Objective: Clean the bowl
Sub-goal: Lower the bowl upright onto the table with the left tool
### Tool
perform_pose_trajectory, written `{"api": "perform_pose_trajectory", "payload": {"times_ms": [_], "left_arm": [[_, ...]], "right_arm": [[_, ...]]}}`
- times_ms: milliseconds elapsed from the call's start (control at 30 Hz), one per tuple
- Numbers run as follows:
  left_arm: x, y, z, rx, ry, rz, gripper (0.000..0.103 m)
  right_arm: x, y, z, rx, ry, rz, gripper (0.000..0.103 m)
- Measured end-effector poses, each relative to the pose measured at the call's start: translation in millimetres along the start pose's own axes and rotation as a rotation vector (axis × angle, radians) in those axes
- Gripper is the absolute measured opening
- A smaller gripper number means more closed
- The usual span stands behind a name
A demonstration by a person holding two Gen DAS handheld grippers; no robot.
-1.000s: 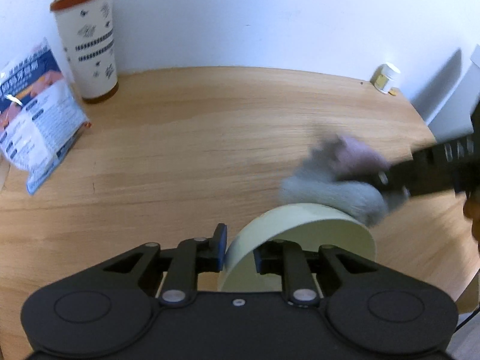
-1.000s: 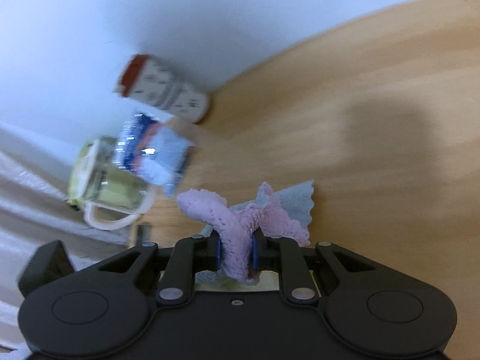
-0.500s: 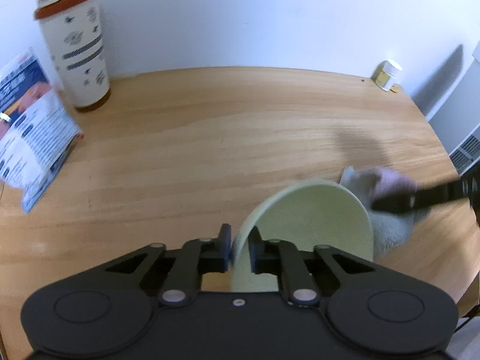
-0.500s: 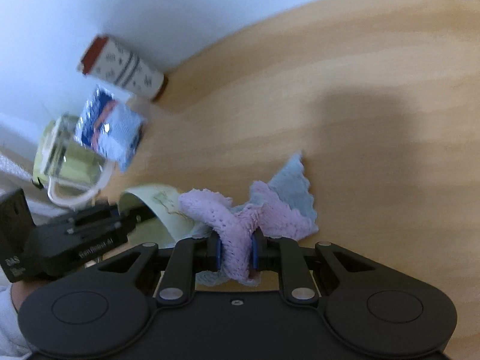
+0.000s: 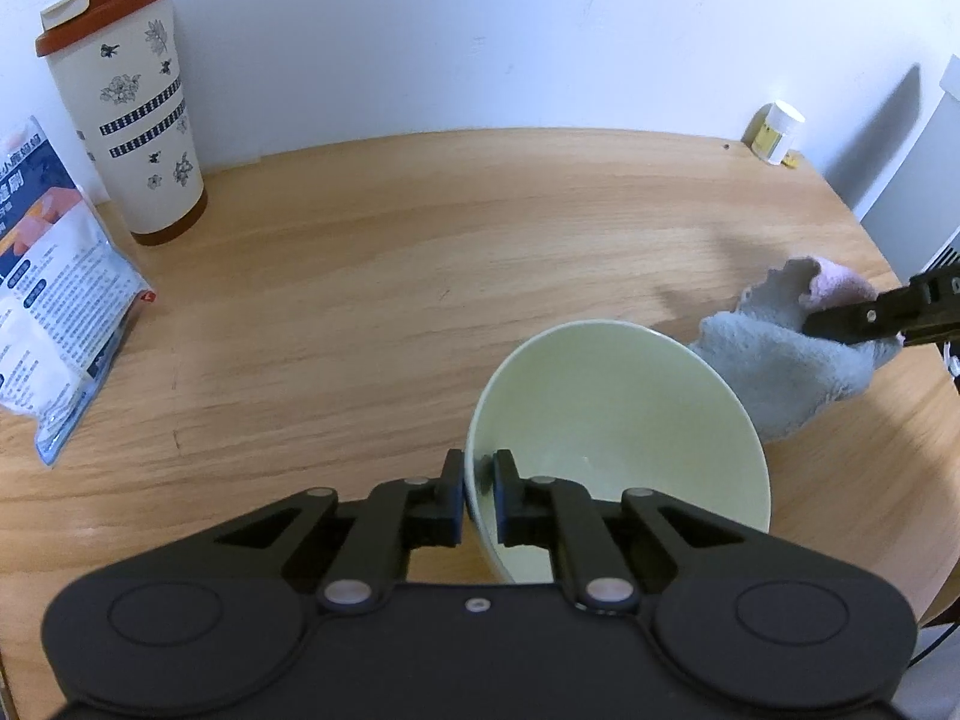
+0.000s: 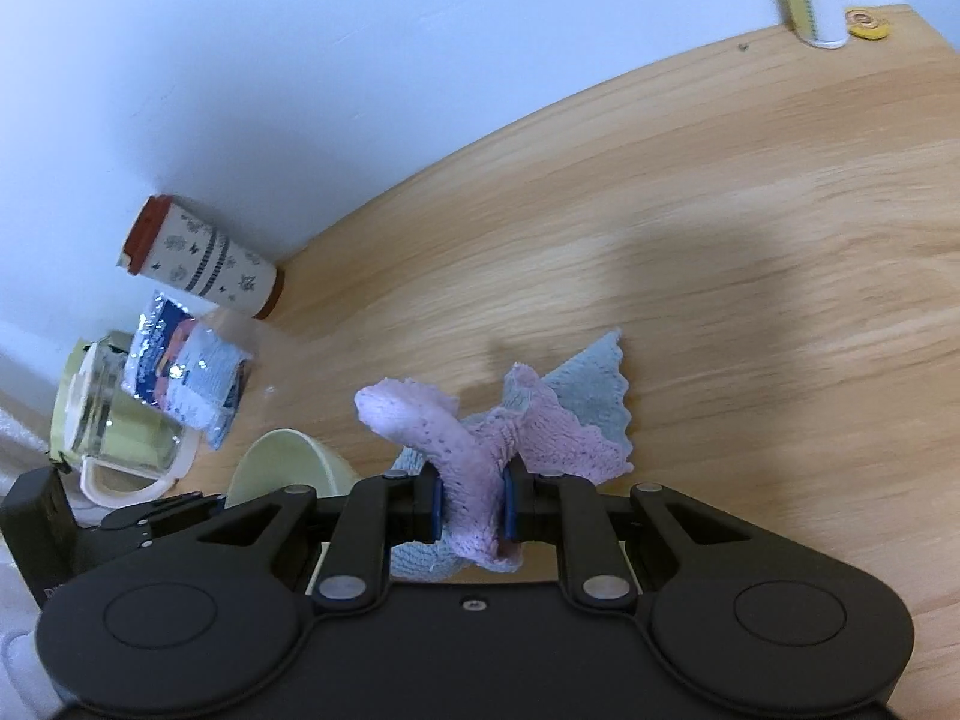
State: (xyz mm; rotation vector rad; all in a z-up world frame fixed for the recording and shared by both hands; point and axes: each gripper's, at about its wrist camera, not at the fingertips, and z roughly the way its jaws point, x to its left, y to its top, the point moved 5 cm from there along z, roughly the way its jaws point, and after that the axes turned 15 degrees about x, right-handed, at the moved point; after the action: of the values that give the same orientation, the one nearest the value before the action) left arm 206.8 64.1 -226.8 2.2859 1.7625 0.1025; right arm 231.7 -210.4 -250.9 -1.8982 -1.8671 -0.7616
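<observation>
A pale green bowl (image 5: 624, 420) is held at its near rim by my left gripper (image 5: 479, 495), which is shut on it, one finger inside and one outside. The bowl tilts with its opening toward the camera. My right gripper (image 6: 473, 510) is shut on a pink and grey-blue cloth (image 6: 480, 444). In the left wrist view the cloth (image 5: 786, 360) hangs just right of the bowl, by its rim, with the right gripper (image 5: 852, 318) clamped on it. The bowl (image 6: 282, 468) shows at lower left in the right wrist view.
A wooden table (image 5: 420, 252) stands against a white wall. A patterned cup with a brown lid (image 5: 120, 102) and a blue-white packet (image 5: 54, 264) stand at the left. A small white bottle (image 5: 777, 132) is at the far right. A glass jug (image 6: 114, 420) is left of the bowl.
The bowl has turned so its inside faces the camera. The cloth has moved from above the bowl's rim to its right side and away.
</observation>
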Motion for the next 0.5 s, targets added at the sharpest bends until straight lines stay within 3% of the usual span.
{"api": "perform_pose_trajectory", "payload": {"times_ms": [500], "left_arm": [[5.9, 0.5, 7.2, 0.025, -0.037, -0.038, 0.010]], "right_arm": [[13.7, -4.3, 31.9, 0.057, -0.226, -0.190, 0.020]]}}
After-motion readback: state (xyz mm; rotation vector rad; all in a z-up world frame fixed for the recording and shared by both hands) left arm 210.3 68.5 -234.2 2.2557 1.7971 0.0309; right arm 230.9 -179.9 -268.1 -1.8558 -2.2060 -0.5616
